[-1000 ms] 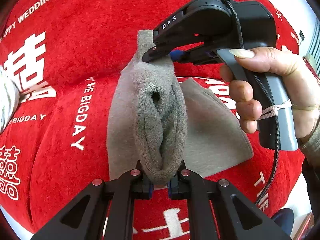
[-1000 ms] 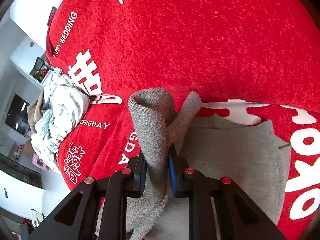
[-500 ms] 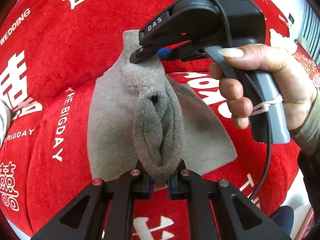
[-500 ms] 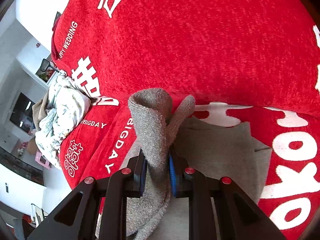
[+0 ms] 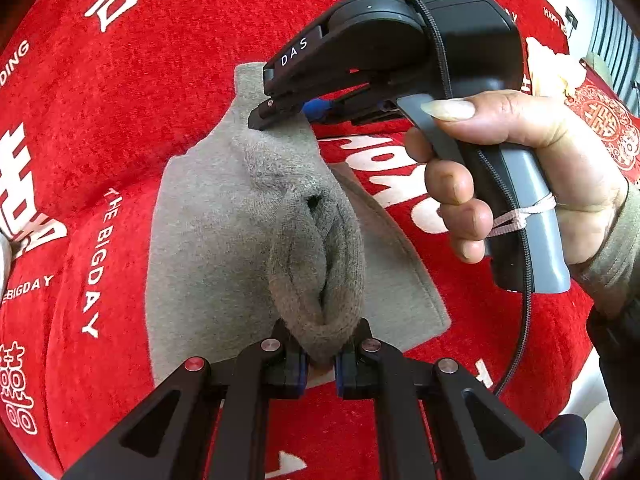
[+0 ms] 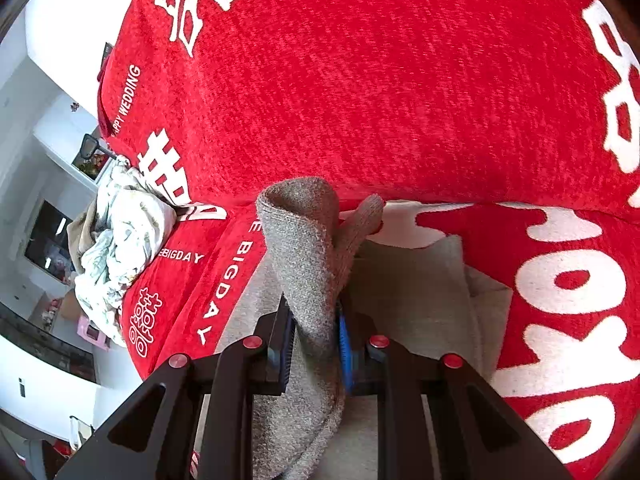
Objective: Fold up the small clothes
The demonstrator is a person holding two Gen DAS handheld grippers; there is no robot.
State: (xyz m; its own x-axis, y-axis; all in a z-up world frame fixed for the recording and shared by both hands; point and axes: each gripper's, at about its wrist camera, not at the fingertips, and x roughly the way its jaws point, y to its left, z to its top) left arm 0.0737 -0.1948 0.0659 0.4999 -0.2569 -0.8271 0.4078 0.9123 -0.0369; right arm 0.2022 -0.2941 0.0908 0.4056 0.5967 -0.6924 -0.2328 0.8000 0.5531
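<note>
A small grey knit garment (image 5: pixel 224 240) lies on a red printed sofa cover (image 5: pixel 100 100). My left gripper (image 5: pixel 320 360) is shut on its near edge, bunched between the pads. My right gripper (image 5: pixel 288 114), held in a hand, is shut on the far edge of the same raised fold. In the right wrist view the right gripper (image 6: pixel 314 344) pinches a grey fold (image 6: pixel 304 248) that stands up between the fingers, with the flat part (image 6: pixel 412 292) of the garment spread beneath. The lifted strip sags between the two grippers.
A crumpled white patterned cloth (image 6: pixel 120 240) lies at the sofa's left end. The red cover (image 6: pixel 380 100) with white lettering rises as a backrest behind the garment. A room with shelves and a floor shows beyond the left edge.
Both grippers, still holding the grey fold, have shifted it sideways over the flat part of the garment; more of the flat part now shows on the left of the fold.
</note>
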